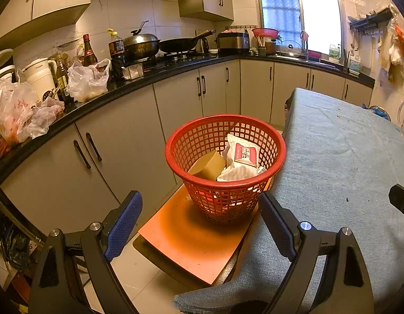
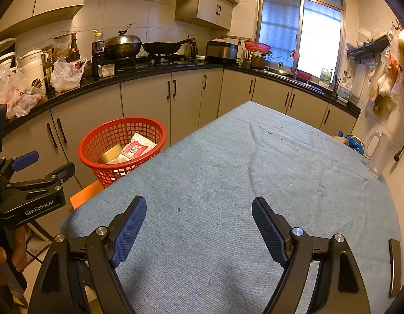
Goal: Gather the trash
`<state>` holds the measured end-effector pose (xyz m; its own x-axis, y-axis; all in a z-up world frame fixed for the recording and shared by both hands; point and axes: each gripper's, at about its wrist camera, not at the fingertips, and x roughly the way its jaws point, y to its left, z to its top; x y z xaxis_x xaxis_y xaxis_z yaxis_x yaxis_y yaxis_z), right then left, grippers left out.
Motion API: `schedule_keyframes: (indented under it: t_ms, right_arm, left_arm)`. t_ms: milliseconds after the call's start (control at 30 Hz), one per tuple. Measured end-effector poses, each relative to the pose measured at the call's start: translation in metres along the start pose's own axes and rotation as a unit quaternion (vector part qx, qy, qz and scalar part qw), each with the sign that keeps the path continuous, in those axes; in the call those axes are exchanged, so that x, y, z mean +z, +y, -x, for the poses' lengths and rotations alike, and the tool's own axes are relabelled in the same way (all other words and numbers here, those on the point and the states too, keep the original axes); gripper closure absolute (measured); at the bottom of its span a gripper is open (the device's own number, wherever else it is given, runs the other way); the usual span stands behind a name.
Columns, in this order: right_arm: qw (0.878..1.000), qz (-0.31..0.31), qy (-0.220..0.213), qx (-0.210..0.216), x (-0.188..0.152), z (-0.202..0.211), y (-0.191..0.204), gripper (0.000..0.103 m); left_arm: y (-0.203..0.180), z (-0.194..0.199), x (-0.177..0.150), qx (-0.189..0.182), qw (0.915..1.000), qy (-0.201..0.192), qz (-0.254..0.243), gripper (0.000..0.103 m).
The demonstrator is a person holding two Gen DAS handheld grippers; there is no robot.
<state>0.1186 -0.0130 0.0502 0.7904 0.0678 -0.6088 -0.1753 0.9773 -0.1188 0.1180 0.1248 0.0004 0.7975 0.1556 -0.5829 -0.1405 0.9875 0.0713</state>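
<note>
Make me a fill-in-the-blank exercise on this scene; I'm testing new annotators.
1. The basket is coloured ____.
2. The basket stands on an orange ____.
3. Both the left tool and the right tool have jaws that are ____.
4. The cloth covering the table is ____.

Missing words: red; chair; open; blue

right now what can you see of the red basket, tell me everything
The red basket is round, lattice-walled plastic by its look, tapering downward, upright on an orange stool beside the cloth-covered table. Inside lie a tan cardboard box and a white-and-red wrapper on crumpled white paper. Neither gripper touches it.
</note>
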Motion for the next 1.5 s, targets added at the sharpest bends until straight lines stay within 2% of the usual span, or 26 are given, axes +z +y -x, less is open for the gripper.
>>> schedule_keyframes:
  t_ms: [1500]
  right_arm:
    - [1.0,-0.004,0.014,-0.001,-0.0085,-0.0039,-0.0024,0.017]
  left_arm:
    - [0.0017,0.005,-0.0018,0.003,1.0,-0.001,-0.004,0.014]
